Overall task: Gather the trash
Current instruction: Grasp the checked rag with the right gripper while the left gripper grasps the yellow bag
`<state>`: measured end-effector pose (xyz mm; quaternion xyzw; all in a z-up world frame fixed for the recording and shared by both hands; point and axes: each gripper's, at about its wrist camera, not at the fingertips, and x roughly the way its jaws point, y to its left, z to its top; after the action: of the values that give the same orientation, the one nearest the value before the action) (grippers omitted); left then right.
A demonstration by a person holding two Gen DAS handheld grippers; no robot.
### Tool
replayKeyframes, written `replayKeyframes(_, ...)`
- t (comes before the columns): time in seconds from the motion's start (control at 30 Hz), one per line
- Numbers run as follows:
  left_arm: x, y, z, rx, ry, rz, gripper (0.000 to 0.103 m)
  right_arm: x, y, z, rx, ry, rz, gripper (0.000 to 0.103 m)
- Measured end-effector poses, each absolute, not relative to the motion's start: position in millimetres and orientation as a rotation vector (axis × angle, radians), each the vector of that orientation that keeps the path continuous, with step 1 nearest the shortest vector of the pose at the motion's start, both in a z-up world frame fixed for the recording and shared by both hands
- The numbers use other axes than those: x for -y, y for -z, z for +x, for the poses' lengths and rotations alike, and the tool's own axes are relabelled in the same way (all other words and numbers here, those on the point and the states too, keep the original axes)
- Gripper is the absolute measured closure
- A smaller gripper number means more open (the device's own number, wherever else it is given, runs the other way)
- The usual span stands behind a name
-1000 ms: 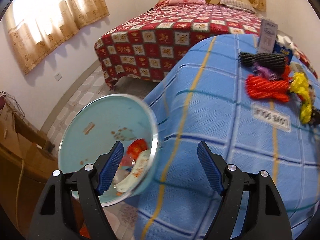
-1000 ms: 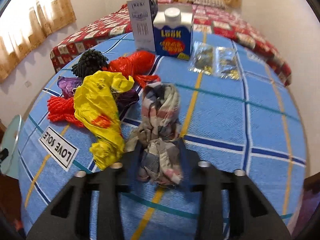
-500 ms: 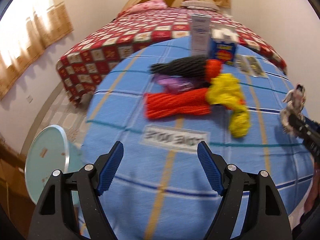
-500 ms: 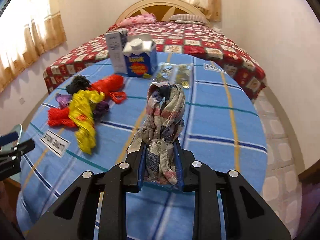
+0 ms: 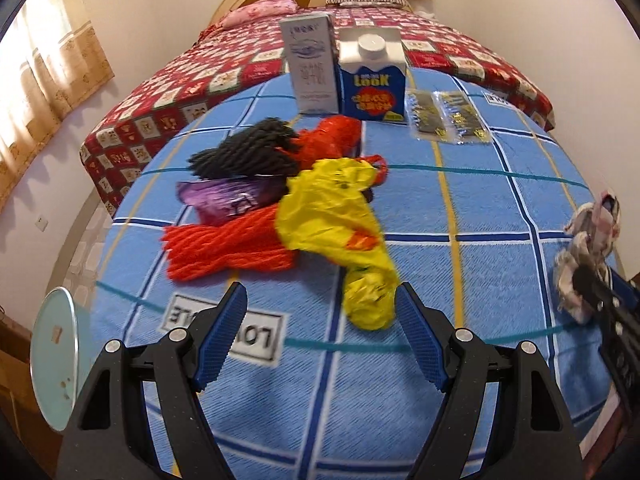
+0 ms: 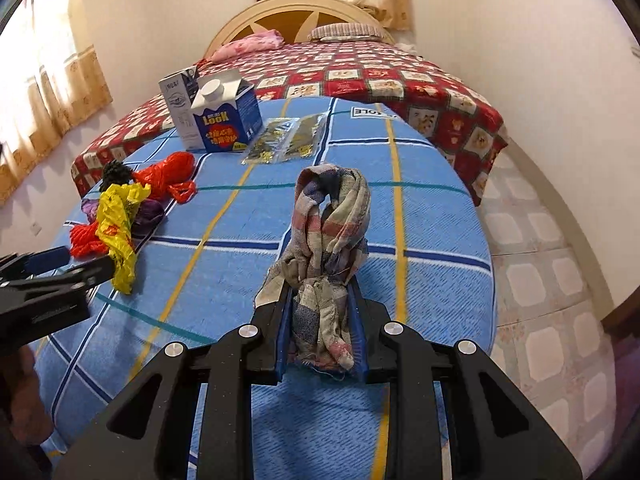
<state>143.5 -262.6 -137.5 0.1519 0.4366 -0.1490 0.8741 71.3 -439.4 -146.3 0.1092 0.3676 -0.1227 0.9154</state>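
So the limp rag (image 6: 326,240) is pinched in the right tongs (image 6: 322,324) — left tongs (image 5: 322,334) held wide by the light, crinkly yellow bag (image 5: 336,220), best grabbed mid-bunch.

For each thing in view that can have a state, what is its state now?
left tool: open, empty, over the table.
right tool: shut on the checked cloth.
blue carton: upright, cap on.
grey carton: upright.
yellow bag: crumpled, lying across the red net.
trash bin: uncovered.
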Motion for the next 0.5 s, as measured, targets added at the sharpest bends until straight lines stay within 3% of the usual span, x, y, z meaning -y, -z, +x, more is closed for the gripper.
replayKeyframes(0.13, 272.2, 146.0, 151.5, -0.932, 0.310, 0.315, 0.028, 435.3, 150.1, 71.6, -0.754, 0.232, 0.233, 0.077)
replayKeyframes(0.17, 274.3, 147.3, 152.2, -0.932, 0.314, 0.321, 0.034, 433.2, 150.4, 72.2, -0.753, 0.224, 0.234, 0.077)
replayKeyframes(0.2, 274.9, 148.9, 152.9, -0.938, 0.323, 0.324, 0.051, 430.4, 150.0, 72.3, -0.750, 0.215, 0.230, 0.077)
replayKeyframes(0.27, 273.9, 151.4, 155.2, -0.968, 0.350, 0.311, 0.073, 425.5, 149.0, 72.1, -0.745, 0.204, 0.227, 0.077)
replayKeyframes(0.5, 249.6, 134.1, 142.4, -0.935, 0.385, 0.302, 0.075, 402.3, 143.7, 72.3, -0.730, 0.159, 0.205, 0.077)
